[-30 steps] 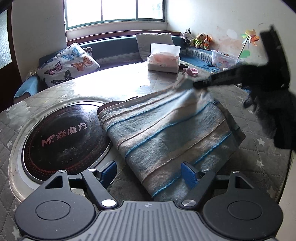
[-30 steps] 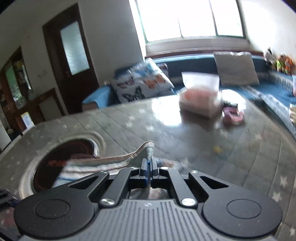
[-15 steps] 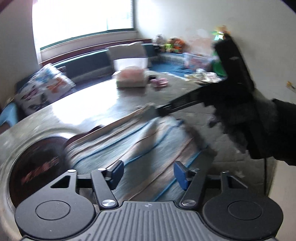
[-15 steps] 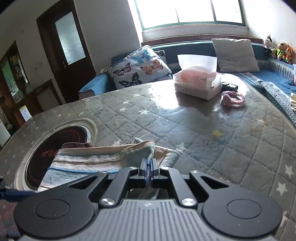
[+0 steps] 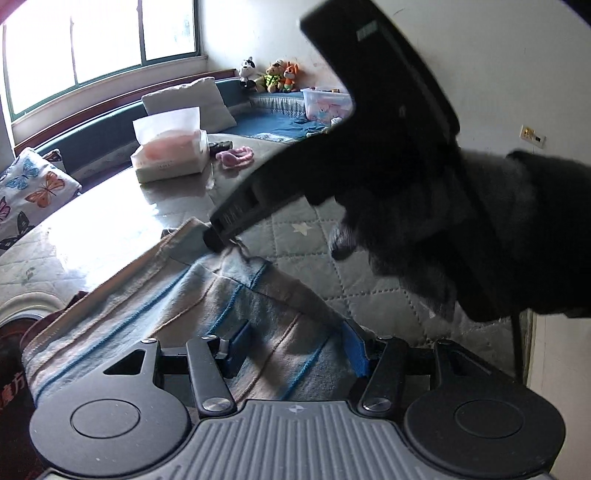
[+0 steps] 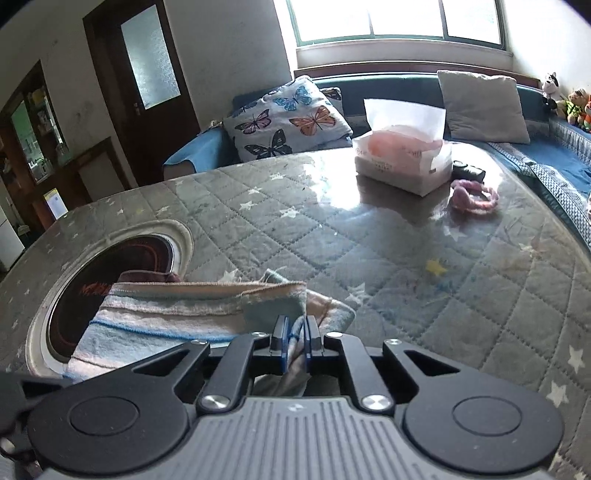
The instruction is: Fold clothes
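Two grippers, right gripper (image 6: 295, 341) pinching striped cloth (image 6: 177, 314) edge, left gripper (image 5: 295, 349) spread

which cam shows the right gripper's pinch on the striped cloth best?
Right wrist: the right gripper has its blue pads closed on a corner of the striped cloth, seen close up. Left wrist shows that gripper only from outside, dark and backlit, tip at the cloth's far corner.

I work at a round table (image 6: 369, 229) under a grey quilted, star-printed cover, glossy with window glare. A wide window (image 6: 399, 18) behind it admits strong daylight. Below runs a blue bench seat (image 6: 554, 155) with a butterfly cushion (image 6: 288, 118) and a grey pillow (image 6: 484, 107). A dark wooden door (image 6: 144, 85) stands at left; walls are white.
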Available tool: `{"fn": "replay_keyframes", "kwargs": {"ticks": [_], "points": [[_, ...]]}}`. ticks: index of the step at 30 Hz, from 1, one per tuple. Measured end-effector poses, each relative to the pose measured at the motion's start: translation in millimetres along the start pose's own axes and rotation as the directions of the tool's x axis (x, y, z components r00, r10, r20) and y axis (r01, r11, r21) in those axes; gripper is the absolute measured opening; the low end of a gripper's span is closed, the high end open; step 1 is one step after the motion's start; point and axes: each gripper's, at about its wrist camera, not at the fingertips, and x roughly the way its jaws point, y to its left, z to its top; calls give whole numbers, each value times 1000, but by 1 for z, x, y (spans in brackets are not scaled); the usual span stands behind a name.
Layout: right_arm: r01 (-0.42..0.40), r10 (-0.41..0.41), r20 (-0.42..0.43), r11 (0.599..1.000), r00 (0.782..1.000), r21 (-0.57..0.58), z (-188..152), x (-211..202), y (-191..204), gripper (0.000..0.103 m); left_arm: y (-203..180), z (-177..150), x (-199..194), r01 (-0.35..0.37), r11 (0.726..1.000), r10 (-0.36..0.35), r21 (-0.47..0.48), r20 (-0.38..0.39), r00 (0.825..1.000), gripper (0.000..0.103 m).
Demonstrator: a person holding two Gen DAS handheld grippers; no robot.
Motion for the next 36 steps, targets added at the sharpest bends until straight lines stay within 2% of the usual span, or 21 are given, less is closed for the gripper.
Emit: {"fn": "replay_keyframes", "kwargs": {"ticks": [6, 11, 14, 24, 31, 36], "points": [[-11, 12, 34, 1000, 999, -26, 10, -3, 2, 9, -1, -2, -1, -9, 1000, 9, 7, 0, 1000, 58], [-5, 4, -27, 999, 1000, -48, 8, 17, 4, 9, -2, -2, -1, -9, 1000, 9, 5, 1, 1000, 58], [-2, 1, -31, 999, 1000, -35, 7, 21, 0, 9, -4, -3, -4, -6, 1000, 6, 1, 0, 1000, 58], [4, -2, 30, 998, 1000, -60, 6, -20, 6, 10, -5, -13, -41, -30, 999, 30, -25, 23, 999, 64], [-40, 46, 49, 991, 998, -126, -18, -59, 27, 11, 25, -23, -77, -135, 986, 141, -100, 57, 988, 66], [-54, 65, 56, 981, 996, -188, -44, -76, 41, 11, 69, -28, -78, -248, 948, 257, -200, 17, 966, 66]]}}
